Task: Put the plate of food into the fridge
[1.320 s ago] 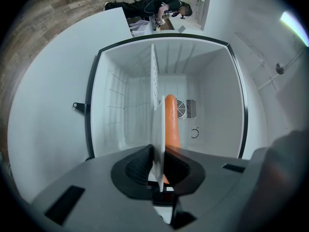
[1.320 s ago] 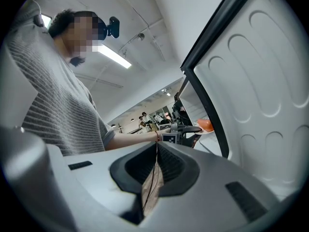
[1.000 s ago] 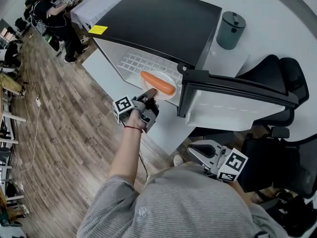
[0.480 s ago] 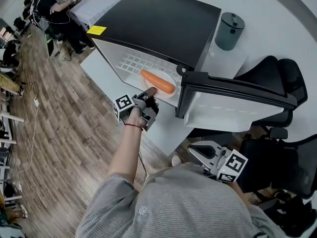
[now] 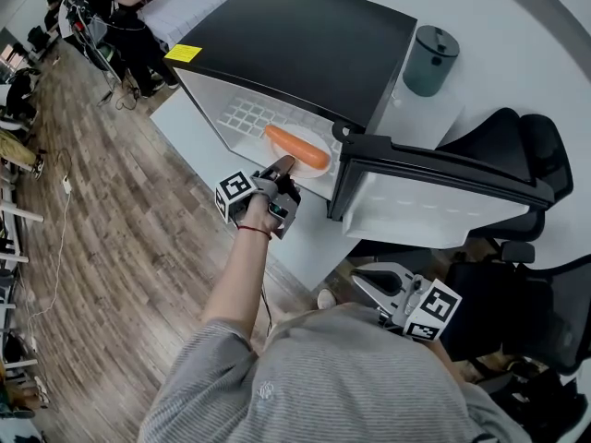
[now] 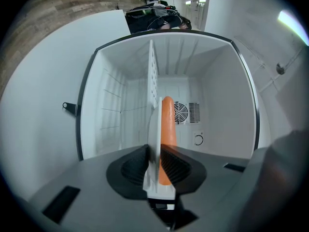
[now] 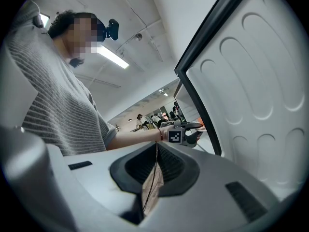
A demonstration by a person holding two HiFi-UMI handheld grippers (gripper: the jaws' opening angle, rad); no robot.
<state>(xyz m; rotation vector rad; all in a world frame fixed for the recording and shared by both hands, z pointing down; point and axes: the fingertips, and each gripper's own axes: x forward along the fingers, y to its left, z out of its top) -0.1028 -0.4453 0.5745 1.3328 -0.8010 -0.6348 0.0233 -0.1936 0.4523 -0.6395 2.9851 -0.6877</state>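
A white plate (image 5: 319, 174) with one orange carrot (image 5: 295, 149) on it lies at the mouth of the open mini fridge (image 5: 295, 44), above the wire shelf (image 5: 242, 116). My left gripper (image 5: 282, 166) has the plate's near rim between its jaws, which are opening. In the left gripper view the plate (image 6: 154, 139) stands edge-on between the pads, the carrot (image 6: 167, 122) points into the white fridge interior (image 6: 212, 105), and the left gripper (image 6: 158, 170) still touches the rim. My right gripper (image 5: 362, 284) hangs low by my body, shut and empty; the right gripper (image 7: 155, 168) faces the inside of the fridge door (image 7: 256, 95).
The fridge door (image 5: 434, 183) stands swung open to the right. A teal bin (image 5: 430, 58) stands behind the fridge, and a black office chair (image 5: 522, 137) is to the right. People (image 5: 106, 12) work at the far upper left on the wooden floor (image 5: 102, 247).
My left gripper has carried the plate with the carrot slightly further toward the fridge opening. The right gripper has stayed where it was.
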